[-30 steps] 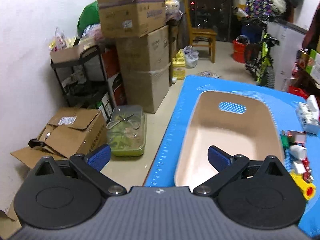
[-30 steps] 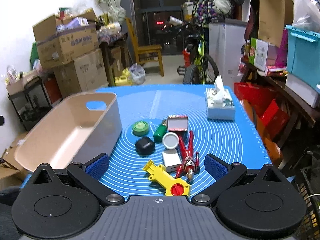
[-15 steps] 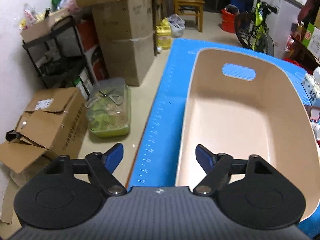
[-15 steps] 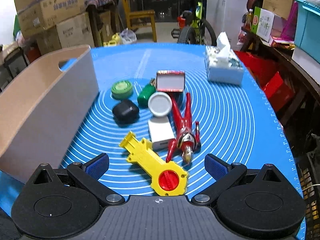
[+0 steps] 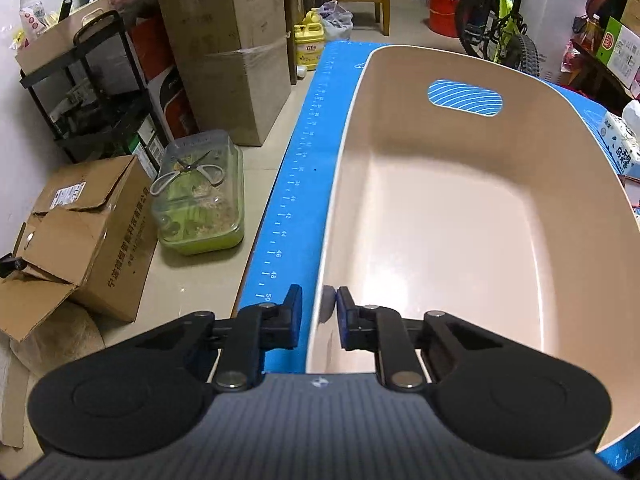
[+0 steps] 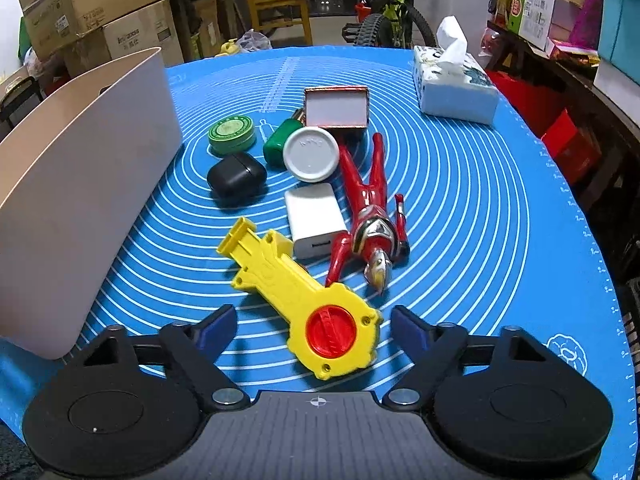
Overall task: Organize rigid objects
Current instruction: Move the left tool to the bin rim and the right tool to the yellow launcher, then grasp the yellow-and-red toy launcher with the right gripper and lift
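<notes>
Take the tissue box (image 6: 456,84) at your blue mat's (image 6: 500,208) far right as landmark: a bicycle (image 6: 390,24) stands beyond it, a wooden chair (image 6: 280,8) and stacked cardboard boxes (image 6: 108,20) farther left.

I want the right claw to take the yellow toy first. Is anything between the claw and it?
Nothing visible. The right claw is open, with the yellow toy lying directly ahead on the blue mat, its red dial end between the fingers.

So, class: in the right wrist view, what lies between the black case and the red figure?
In the right wrist view, the white charger block lies between the black case and the red figure, touching the figure's arm.
</notes>
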{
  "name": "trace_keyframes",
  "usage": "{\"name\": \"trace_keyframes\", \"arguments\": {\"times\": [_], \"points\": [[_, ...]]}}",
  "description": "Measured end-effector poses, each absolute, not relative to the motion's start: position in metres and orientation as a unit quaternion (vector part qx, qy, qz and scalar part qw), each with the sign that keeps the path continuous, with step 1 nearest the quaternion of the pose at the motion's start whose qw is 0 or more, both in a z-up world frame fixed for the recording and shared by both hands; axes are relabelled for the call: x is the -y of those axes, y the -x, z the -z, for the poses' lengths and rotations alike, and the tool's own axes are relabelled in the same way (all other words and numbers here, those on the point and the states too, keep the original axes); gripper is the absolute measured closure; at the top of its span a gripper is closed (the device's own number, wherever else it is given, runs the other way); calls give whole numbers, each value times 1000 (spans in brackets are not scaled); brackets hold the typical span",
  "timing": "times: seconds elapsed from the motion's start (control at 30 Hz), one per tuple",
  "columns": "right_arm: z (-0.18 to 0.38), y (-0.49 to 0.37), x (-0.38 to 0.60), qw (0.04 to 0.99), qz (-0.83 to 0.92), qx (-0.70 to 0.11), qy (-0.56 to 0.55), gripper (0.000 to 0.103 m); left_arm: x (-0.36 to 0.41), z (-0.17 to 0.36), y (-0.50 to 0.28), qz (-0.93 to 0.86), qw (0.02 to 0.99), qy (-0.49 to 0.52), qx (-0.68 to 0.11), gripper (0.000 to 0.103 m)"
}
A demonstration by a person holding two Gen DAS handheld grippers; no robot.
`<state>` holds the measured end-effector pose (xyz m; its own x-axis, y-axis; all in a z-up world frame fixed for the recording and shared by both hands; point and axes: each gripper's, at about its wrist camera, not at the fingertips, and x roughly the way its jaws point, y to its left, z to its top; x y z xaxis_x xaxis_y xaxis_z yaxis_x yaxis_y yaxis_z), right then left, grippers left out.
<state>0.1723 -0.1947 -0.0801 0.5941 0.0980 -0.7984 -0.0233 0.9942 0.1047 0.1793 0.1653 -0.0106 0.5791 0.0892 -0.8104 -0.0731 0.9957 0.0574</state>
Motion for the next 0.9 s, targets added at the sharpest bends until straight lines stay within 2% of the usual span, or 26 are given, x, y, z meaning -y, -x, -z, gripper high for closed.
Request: {"name": "trace_keyframes", "arguments": {"times": [0.23,0.33,0.4,0.9], "points": [[84,-176,201,895,-39,-440,-55,36,-164,10,-182,-48,894,-11,-445,84],[84,-174,196,899,-43,-435,-36,42,-166,10,-183,-38,894,-4,-447,92],[84,-171,194,898,-49,-436,-32,47,-165,11,-182,-39,895,-4,-445,92],[64,-149,179,917,-66,-393,5,48,-165,15,-181,-40,899,-4,-436,92]]}}
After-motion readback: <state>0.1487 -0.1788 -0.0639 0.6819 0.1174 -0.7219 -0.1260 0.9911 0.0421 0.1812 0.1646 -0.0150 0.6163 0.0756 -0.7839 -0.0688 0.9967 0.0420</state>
